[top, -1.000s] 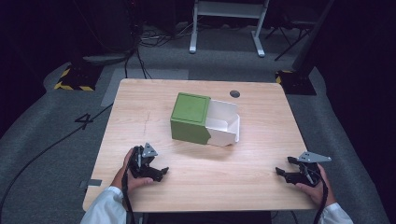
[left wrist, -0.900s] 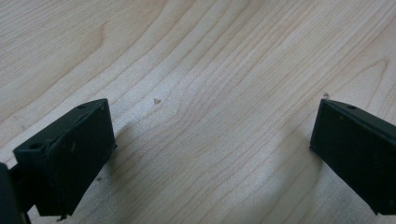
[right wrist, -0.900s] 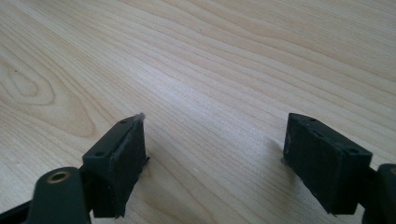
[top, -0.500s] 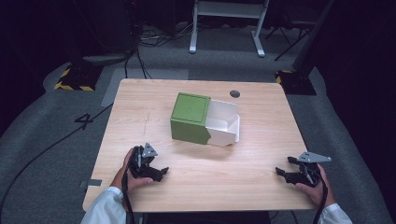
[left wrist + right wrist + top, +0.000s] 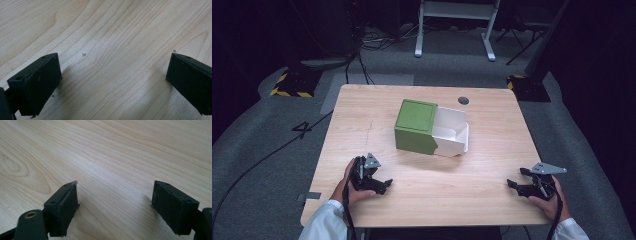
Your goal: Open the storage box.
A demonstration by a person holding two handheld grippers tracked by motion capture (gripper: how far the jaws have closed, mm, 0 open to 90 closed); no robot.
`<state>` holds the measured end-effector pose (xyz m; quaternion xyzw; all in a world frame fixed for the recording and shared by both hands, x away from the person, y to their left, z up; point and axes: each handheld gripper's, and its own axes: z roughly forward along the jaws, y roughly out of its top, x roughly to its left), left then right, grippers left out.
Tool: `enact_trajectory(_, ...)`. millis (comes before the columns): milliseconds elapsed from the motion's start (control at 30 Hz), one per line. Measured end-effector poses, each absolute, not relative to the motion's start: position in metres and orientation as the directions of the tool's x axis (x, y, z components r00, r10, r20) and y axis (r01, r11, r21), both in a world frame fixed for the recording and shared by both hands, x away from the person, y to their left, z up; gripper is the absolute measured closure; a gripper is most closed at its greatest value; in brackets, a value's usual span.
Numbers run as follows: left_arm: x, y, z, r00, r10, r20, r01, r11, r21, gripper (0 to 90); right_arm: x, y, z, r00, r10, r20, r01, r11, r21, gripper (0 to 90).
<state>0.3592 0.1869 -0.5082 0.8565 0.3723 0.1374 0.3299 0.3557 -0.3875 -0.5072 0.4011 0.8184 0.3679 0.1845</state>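
The green-and-white box (image 5: 430,128) is sitting in the middle of the surface (image 5: 492,175), its white drawer (image 5: 453,132) sliding out partway to the right of the green sleeve (image 5: 415,125). The left hand-held gripper (image 5: 382,184) is resting well short of the box, nearer the person, jaws standing apart over bare wood. The right hand-held gripper (image 5: 514,184) is lying off to the box's right and nearer the person, jaws likewise spread and gripping nothing. Judging by this, the reach is not yet begun; doing it well probably means one gripper steadying the sleeve while the other is meeting the drawer's end wall squarely, so the box is not skidding or twisting.
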Motion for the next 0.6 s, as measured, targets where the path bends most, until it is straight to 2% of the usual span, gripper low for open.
enact_trajectory(600,0.3598,0.1867,-0.5083,0.685,0.728,-0.014,0.549,-0.503,0.668,0.1,0.356,-0.3876,-0.5071,-0.606,0.796,-0.005,0.523,0.403,0.751,21.2)
